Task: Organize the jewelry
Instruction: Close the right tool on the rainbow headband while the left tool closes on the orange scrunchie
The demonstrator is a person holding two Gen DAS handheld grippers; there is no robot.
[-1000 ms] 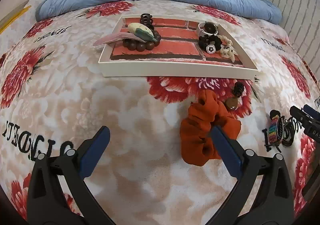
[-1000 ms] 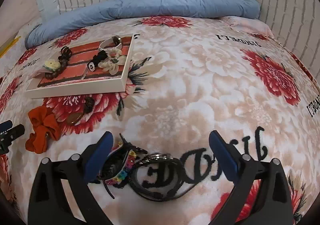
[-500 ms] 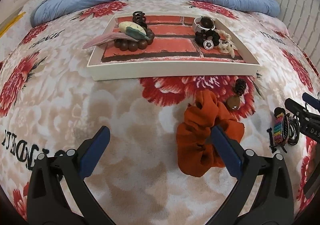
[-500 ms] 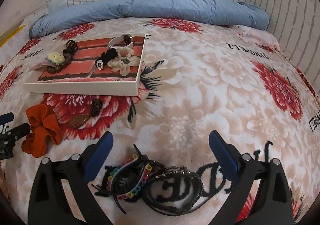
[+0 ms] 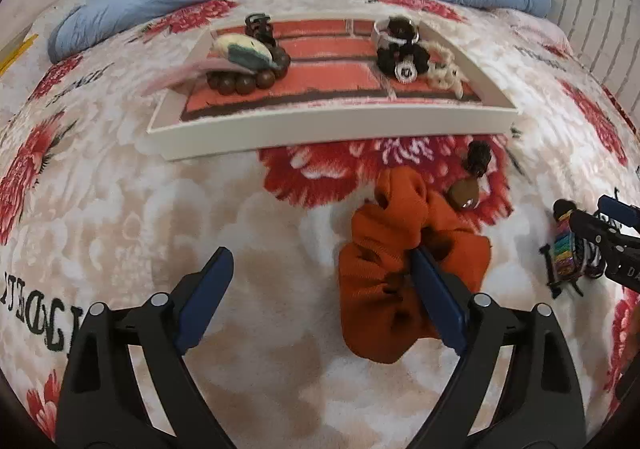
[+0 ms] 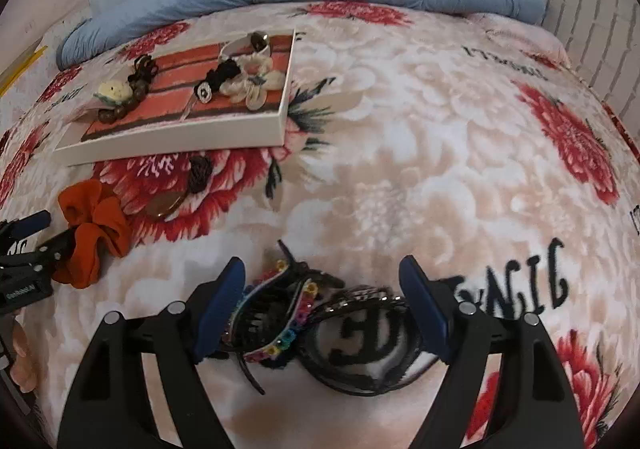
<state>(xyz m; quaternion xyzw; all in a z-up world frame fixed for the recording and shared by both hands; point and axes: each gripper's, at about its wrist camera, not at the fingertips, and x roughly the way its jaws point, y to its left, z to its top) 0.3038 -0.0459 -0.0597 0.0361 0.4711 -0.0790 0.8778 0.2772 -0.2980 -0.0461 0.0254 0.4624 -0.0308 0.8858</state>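
Two grippers over jewelry on a bed
Left gripper (image 5: 316, 277) gapes wide, one finger over the orange scrunchie (image 5: 384, 249); right gripper (image 6: 322, 295) spreads empty around the rainbow-beaded hair claw (image 6: 276, 323).

Black lettering woven into floral blanket (image 6: 400, 153), upside down, not legible; small white print on left gripper (image 6: 24, 289) unreadable

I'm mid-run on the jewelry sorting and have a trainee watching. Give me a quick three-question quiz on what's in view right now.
1. True or false: the orange fabric scrunchie lies inside the white shallow tray.
2. Which gripper straddles the rainbow-beaded black hair claw? A) left gripper B) right gripper
3. Fill in: both grippers' jaws are ____.

Key: 1 false, it lies on the floral blanket; 2 B; 3 open.
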